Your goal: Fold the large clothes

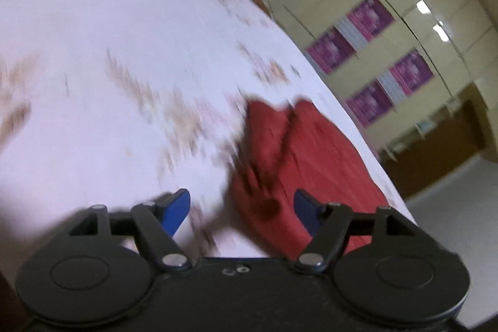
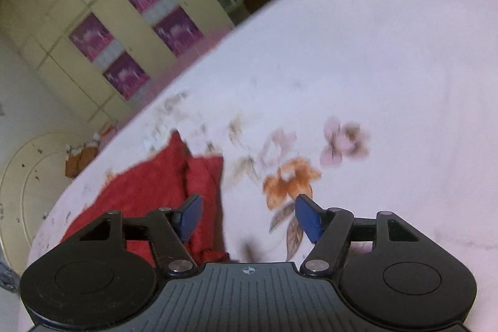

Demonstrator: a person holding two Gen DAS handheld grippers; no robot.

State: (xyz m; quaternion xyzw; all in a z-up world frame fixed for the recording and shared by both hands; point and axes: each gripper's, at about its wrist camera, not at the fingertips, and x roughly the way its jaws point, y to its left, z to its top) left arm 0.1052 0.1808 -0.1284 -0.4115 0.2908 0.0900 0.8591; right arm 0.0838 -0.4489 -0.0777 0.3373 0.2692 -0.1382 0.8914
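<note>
Floral sheet bears red garment (claws empty).

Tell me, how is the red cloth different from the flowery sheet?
The red cloth is plain red; the flowery sheet is pale with printed flowers. The cloth is small and bunched; the sheet spreads wide and flat beneath it. Both are soft fabric, and neither gripper holds either one.

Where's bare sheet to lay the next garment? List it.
Free: the sheet right of the red cloth, around the orange flower, and the wide stretch left of the cloth in the left view. Crowded: only where the cloth lies.
</note>
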